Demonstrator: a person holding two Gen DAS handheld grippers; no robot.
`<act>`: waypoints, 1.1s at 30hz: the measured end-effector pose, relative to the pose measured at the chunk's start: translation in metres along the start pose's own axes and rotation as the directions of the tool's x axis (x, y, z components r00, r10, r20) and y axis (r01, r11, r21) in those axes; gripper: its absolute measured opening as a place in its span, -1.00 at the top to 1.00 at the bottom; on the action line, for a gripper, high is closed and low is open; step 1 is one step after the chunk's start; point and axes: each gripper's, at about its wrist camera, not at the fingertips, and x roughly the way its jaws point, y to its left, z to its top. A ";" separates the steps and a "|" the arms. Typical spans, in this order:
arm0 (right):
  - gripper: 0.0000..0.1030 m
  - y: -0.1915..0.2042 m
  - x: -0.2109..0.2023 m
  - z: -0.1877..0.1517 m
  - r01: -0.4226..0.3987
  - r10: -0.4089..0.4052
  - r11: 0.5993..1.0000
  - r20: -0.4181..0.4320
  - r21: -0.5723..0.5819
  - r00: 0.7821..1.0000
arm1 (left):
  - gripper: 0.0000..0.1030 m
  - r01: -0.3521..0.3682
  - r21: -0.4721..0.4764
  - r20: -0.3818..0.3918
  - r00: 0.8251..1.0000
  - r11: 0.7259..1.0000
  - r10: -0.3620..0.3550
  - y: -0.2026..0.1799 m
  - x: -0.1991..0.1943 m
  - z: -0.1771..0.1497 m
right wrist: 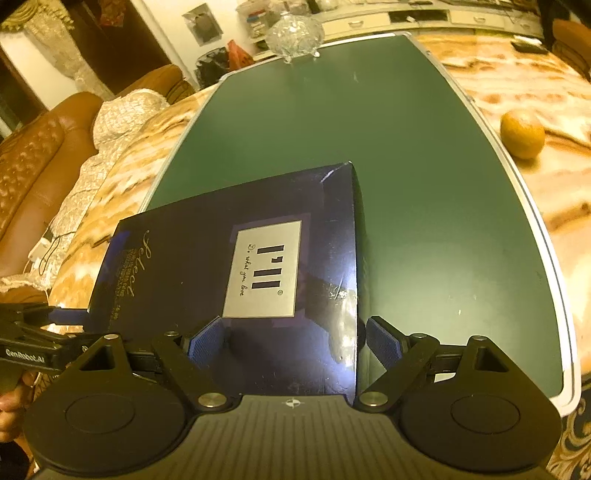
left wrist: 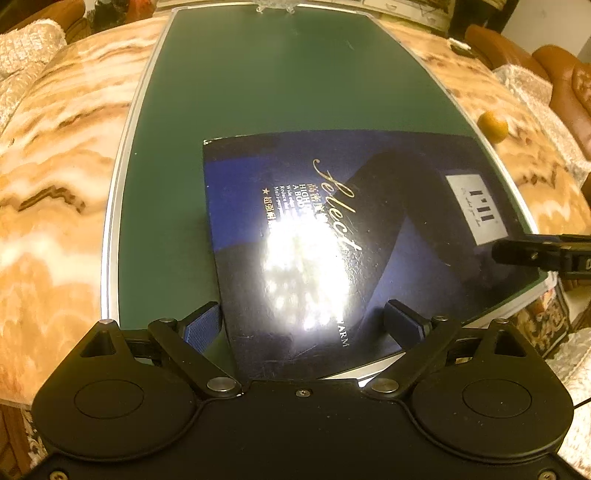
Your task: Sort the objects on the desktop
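A flat dark blue box (left wrist: 369,229) with gold "Select" lettering and a silver label lies on the green mat (left wrist: 258,92), toward its near right corner. My left gripper (left wrist: 303,321) is open over the box's near left part: its left finger stands off the box's left edge and its right finger is above the lid. In the right wrist view, my right gripper (right wrist: 295,341) is open and straddles the right edge of the same box (right wrist: 229,266), with one finger over the lid and the other over the mat (right wrist: 424,166). Neither gripper's pads press on the box.
An orange (right wrist: 522,134) sits on the marble table right of the mat. A cut-glass bowl (right wrist: 295,35) stands at the mat's far end. Brown leather sofas with lace covers ring the table. The mat has a raised silver rim (left wrist: 110,221).
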 end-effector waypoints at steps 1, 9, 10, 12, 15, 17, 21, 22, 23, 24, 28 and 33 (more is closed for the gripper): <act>-0.72 0.000 0.000 -0.001 0.003 -0.003 1.000 -0.001 0.007 1.000 | -0.83 -0.006 0.007 0.000 1.000 1.000 0.006 -0.001 0.000 -0.001; -0.71 0.025 -0.023 -0.012 0.050 -0.044 0.997 0.105 -0.063 0.993 | -0.87 -0.101 0.067 0.116 0.989 0.993 0.093 -0.030 -0.027 -0.006; -0.71 0.032 -0.025 -0.015 0.066 -0.055 0.994 0.120 -0.090 0.991 | -0.89 -0.102 0.080 0.135 0.987 0.992 0.091 -0.037 -0.030 -0.007; -0.71 0.045 -0.025 -0.021 0.104 -0.085 0.985 0.141 -0.136 0.986 | -0.90 -0.099 0.105 0.155 0.985 0.990 0.082 -0.050 -0.031 -0.007; -0.69 0.056 -0.017 -0.028 0.148 -0.124 0.974 0.141 -0.171 0.982 | -0.90 -0.111 0.126 0.146 0.985 0.986 0.092 -0.062 -0.023 -0.008; -0.68 0.057 -0.013 -0.032 0.162 -0.140 0.972 0.135 -0.170 0.981 | -0.90 -0.103 0.120 0.126 0.988 0.987 0.088 -0.064 -0.016 -0.010; -0.67 0.052 -0.006 -0.037 0.172 -0.155 0.973 0.115 -0.154 0.981 | -0.90 -0.110 0.106 0.099 0.990 0.988 0.100 -0.063 -0.006 -0.015; -0.67 0.050 -0.005 -0.038 0.170 -0.155 0.974 0.108 -0.148 0.982 | -0.90 -0.119 0.106 0.094 0.990 0.987 0.110 -0.063 -0.003 -0.016; -0.67 0.050 -0.004 -0.039 0.170 -0.155 0.974 0.106 -0.147 0.982 | -0.90 -0.126 0.105 0.087 0.989 0.986 0.117 -0.062 0.000 -0.017; -0.67 0.049 -0.003 -0.039 0.169 -0.155 0.975 0.104 -0.147 0.982 | -0.90 -0.123 0.100 0.078 0.990 0.987 0.115 -0.061 0.002 -0.018; -0.67 0.048 -0.001 -0.042 0.172 -0.159 0.974 0.098 -0.147 0.982 | -0.96 -0.130 0.092 0.079 0.989 0.987 0.123 -0.058 0.006 -0.022; -0.69 0.049 -0.005 -0.049 0.181 -0.167 0.973 0.104 -0.142 0.980 | -0.97 -0.158 0.068 0.079 0.985 0.985 0.153 -0.057 0.002 -0.028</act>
